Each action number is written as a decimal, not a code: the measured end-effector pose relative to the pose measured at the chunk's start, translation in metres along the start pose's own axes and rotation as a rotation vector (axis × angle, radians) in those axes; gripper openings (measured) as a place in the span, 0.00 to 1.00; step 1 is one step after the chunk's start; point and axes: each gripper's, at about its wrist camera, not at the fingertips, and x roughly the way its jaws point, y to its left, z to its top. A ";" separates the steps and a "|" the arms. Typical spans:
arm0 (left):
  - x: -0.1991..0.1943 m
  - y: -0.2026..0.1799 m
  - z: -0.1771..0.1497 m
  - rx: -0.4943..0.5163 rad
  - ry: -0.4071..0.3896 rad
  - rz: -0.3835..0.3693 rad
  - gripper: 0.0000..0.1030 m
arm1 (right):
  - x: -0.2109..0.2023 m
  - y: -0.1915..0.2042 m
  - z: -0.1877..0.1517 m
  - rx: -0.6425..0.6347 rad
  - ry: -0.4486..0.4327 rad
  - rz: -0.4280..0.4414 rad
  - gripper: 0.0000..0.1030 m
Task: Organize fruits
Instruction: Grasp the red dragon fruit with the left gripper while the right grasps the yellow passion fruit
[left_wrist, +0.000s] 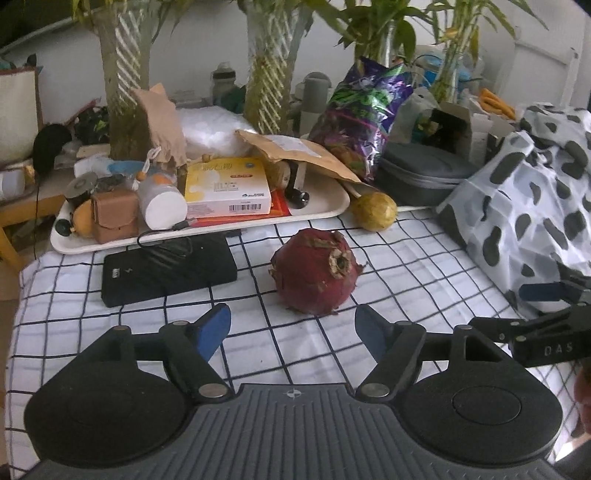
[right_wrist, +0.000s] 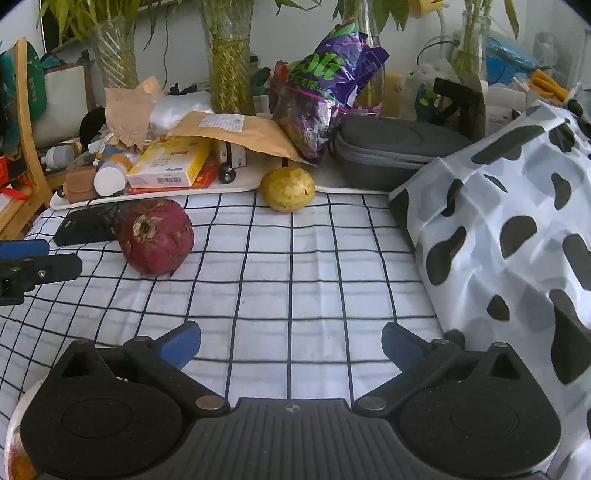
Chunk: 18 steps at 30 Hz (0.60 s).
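Observation:
A dark red dragon fruit (left_wrist: 314, 271) lies on the checked cloth (left_wrist: 406, 266), just beyond my left gripper (left_wrist: 293, 330), which is open and empty. A yellow round fruit (left_wrist: 373, 211) lies farther back by the tray's edge. In the right wrist view the red fruit (right_wrist: 156, 237) is at the left and the yellow fruit (right_wrist: 287, 189) is far ahead. My right gripper (right_wrist: 291, 345) is open and empty over the bare cloth (right_wrist: 295, 280). A bowl's rim (right_wrist: 13, 435) shows at the lower left, beneath that gripper.
A white tray (left_wrist: 325, 210) piled with boxes and bottles stands behind the fruits. A black power bank (left_wrist: 168, 271) lies left of the red fruit. A cow-spotted bag (right_wrist: 509, 236) fills the right side. A grey case (right_wrist: 391, 151) and plant vases stand at the back.

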 end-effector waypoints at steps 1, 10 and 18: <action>0.003 0.002 0.002 -0.012 0.004 -0.007 0.72 | 0.002 0.000 0.002 -0.004 -0.001 0.000 1.00; 0.038 0.007 0.013 -0.072 0.039 -0.087 0.75 | 0.022 0.002 0.020 -0.031 -0.001 0.003 1.00; 0.068 0.013 0.021 -0.164 0.058 -0.144 0.75 | 0.039 -0.003 0.033 -0.038 0.007 0.002 1.00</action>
